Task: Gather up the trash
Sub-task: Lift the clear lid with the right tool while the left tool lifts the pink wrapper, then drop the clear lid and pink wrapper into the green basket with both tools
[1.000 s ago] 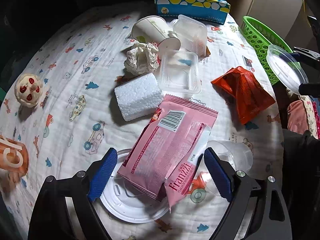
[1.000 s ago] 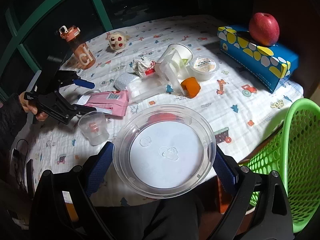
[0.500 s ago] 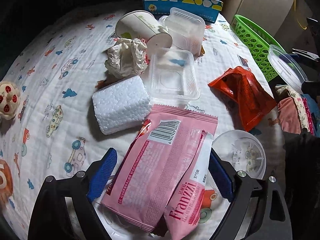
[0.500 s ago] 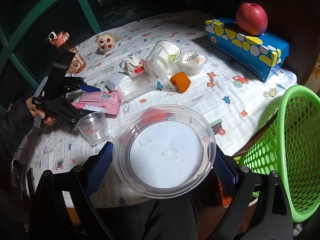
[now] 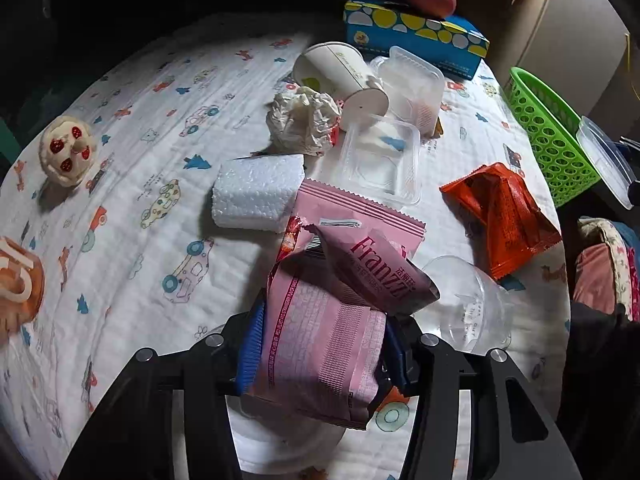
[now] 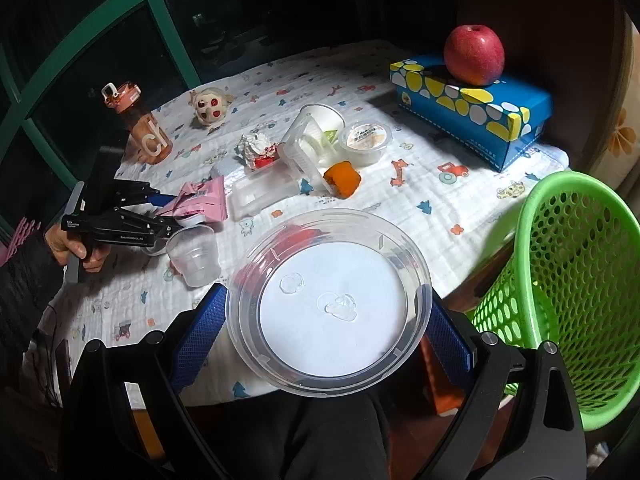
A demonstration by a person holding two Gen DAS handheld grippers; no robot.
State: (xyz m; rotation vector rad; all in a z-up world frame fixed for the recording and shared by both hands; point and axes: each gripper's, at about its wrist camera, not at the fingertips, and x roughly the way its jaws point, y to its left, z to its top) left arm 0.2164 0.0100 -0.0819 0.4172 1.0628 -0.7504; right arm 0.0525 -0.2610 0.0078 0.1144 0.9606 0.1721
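Trash is scattered over the tabletop (image 5: 132,216), and two pieces are already taken up. The left claw (image 5: 320,344) has just been closing and is now clenched on a pink snack wrapper (image 5: 320,336), its blue pads pressing the crumpled foil from both sides; a second pink pack (image 5: 372,268) printed with a brand name sticks up from the same bundle toward 1 o'clock. The wrapper's long axis runs away from the claw toward 12 o'clock, with its far sealed edge reaching near a white foam block (image 5: 256,196) at 11 o'clock. The right claw (image 6: 320,336) is grasping a clear round plastic lid (image 6: 328,300), held flat across both pads, with a few water drops on it.

What the next move turns on is the green basket (image 6: 576,292). In the right wrist view it stands just beside the lid at 3 o'clock, off the tabletop's edge, so the right hand is by far the nearer. From the left claw it lies well apart at 2 o'clock, with an orange-red wrapper (image 5: 504,216) and a clear plastic cup (image 5: 468,304) between.

Still lying out are a crumpled paper ball (image 5: 304,120), a tipped paper cup (image 5: 340,72) and two clear trays (image 5: 380,160). The apple (image 6: 474,54) on the blue tissue box (image 6: 472,108) looks like no rubbish.
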